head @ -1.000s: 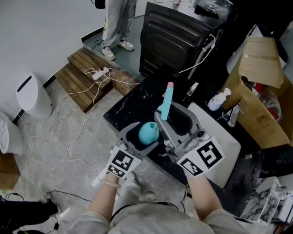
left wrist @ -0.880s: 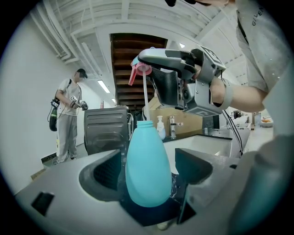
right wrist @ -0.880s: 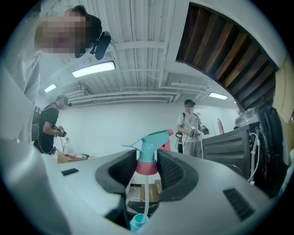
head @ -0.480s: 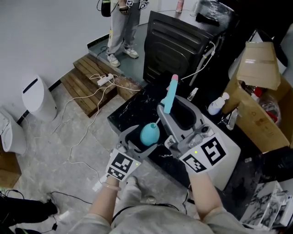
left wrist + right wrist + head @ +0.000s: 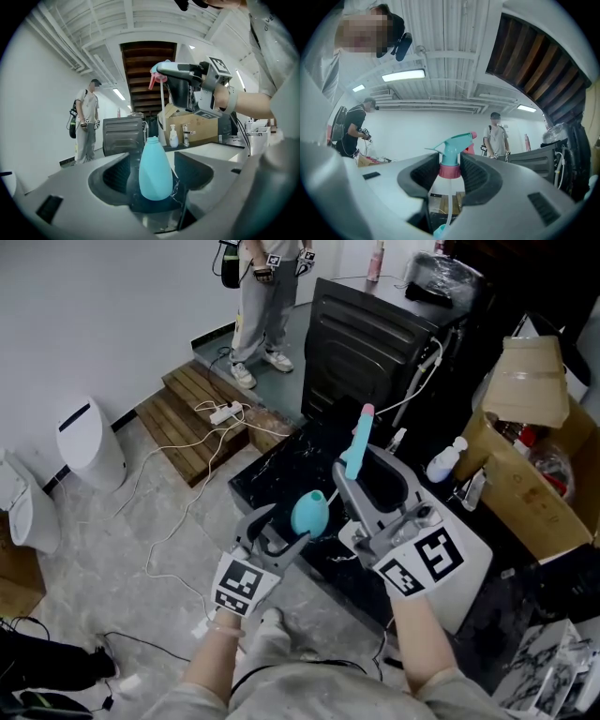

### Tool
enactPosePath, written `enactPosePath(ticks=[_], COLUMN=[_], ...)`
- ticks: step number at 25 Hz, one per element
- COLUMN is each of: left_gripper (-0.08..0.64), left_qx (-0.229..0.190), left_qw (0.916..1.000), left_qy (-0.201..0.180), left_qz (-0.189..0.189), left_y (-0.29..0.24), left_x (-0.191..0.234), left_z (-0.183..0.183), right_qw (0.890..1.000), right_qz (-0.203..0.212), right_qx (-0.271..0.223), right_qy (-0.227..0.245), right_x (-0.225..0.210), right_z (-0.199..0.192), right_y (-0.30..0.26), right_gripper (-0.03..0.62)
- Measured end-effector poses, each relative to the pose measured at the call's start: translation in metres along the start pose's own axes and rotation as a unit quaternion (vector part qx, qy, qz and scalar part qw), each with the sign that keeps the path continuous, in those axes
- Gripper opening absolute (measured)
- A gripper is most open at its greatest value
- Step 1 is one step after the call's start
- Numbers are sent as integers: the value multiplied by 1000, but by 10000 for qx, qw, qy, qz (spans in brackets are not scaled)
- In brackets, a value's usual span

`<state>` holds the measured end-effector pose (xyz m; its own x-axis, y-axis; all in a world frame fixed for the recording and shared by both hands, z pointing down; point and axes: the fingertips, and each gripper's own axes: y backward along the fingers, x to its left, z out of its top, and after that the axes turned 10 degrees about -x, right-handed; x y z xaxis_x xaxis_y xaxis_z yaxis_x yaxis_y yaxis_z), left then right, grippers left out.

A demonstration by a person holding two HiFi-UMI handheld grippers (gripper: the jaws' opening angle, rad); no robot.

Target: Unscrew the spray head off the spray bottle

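1. Pale-blue spray bottle (image 5: 154, 171), its neck uncapped, stands upright on the black marble table (image 5: 272, 474).
2. Left gripper (image 5: 281, 531): the jaws are closing around the bottle's body, with a gap showing on one side.
3. Right gripper (image 5: 364, 474): the jaws are clamped on the pink collar of the spray head (image 5: 452, 150), and the dip tube (image 5: 446, 206) hangs below.
4. Head view: the spray head sits at one o'clock from the bottle, raised above its neck.

The spray bottle (image 5: 154, 171) and spray head (image 5: 452, 145) are seen in smooth matt teal plastic, the collar (image 5: 451, 171) pink. The tabletop (image 5: 281, 465) is finished in glossy black stone veined white, the platform (image 5: 192, 413) in bare slatted wood, the box (image 5: 534, 381) in brown cardboard.
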<state>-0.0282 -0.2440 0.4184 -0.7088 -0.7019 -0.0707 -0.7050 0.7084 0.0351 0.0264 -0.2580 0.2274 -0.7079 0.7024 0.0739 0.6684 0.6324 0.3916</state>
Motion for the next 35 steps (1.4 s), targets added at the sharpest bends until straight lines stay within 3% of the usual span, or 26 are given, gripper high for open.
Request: enactPosePath(ticks=[6,9,25,35], left_gripper=[78,31,6,6], left_qx=[20,31,-303,-409], left_qw=[9951,9915,9806,9764], left_qy=[-349,-235,34,47], left_qz=[923,1282,1938,2121], left_y=[26,40,100,136], left_x=[21,29,17,2], left_z=[8,9,41,48], right_qw=[9997,9995,9984,9977], right_qz=[-96,-128,-225,-214], right_qx=[198,268,520,644], right_qy=[-50,-58,34,-9], right_x=[2,5,29,48], right_z=[-11,-15,-17,-22], right_y=[27,39,96,130], right_gripper=[144,145,146,145])
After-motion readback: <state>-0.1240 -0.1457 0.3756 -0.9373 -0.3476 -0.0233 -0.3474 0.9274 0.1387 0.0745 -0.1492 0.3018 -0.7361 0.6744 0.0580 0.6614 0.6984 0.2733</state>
